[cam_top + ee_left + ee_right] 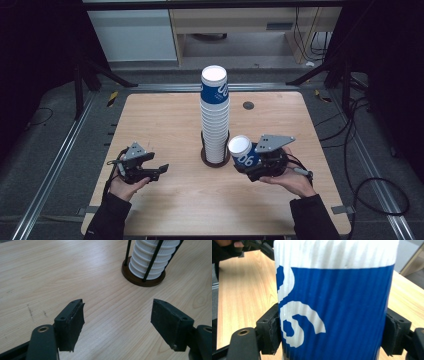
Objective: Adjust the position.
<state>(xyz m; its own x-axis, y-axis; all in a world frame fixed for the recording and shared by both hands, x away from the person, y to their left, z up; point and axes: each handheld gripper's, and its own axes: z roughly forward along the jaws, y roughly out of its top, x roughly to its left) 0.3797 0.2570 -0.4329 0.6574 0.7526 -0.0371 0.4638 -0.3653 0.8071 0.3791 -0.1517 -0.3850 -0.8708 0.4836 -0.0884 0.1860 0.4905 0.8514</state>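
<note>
cups: one blue-and-white cup [243,151] clamped in right gripper [251,159], frame centre | one cup stack [215,117] in holder [215,159] | left gripper [159,170] parted, empty, lower left | counter [165,120]

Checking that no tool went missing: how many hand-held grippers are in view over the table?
2. The left gripper hovers open near the table's left edge; the right gripper is clamped on a blue-and-white paper cup beside the cup stack.
</note>
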